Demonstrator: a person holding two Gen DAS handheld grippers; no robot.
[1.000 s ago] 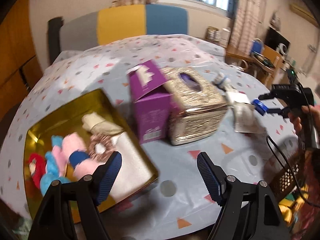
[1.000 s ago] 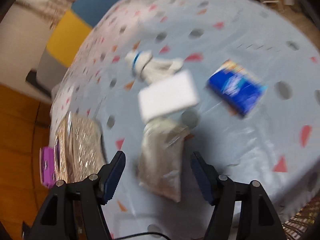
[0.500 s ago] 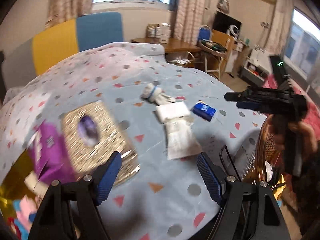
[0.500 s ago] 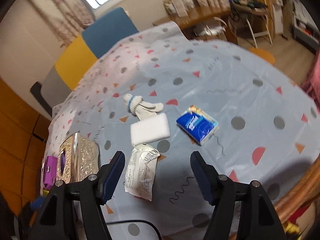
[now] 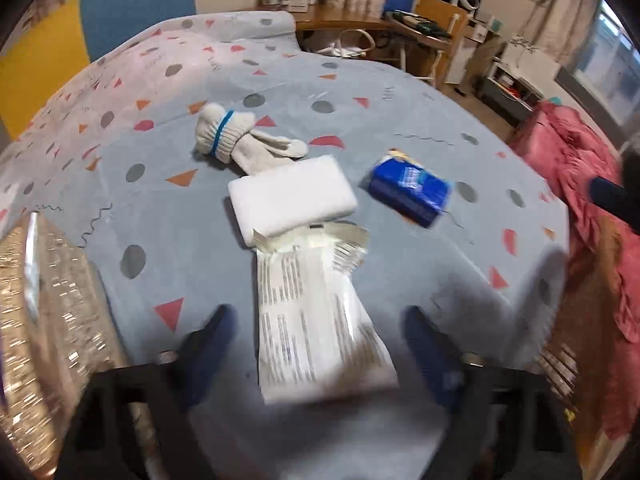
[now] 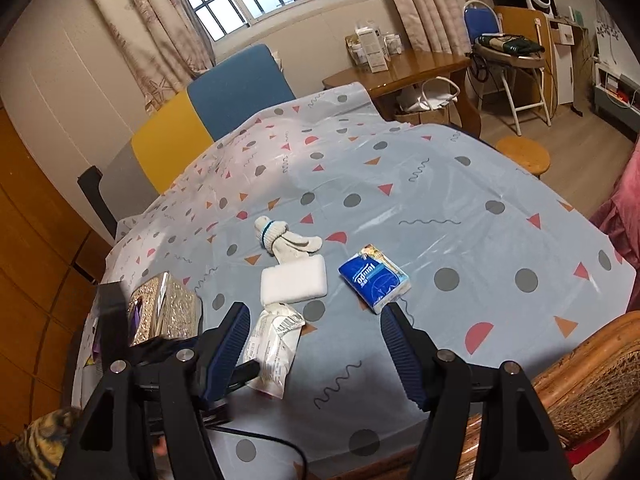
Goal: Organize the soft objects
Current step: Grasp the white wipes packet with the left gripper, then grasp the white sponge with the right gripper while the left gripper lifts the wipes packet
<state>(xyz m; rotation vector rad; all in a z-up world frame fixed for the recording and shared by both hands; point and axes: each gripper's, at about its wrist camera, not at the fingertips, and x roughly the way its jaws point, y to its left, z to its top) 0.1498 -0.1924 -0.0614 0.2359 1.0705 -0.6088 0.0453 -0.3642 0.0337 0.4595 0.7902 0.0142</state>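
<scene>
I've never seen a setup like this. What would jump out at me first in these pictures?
Probably the little cluster in the middle of the dotted tablecloth: rolled white gloves, a white sponge in front of them, and a blue tissue pack to its right. Nearer the camera, a crinkly white packet lies between the open left gripper. A shiny gold tissue box sits at the left.
</scene>
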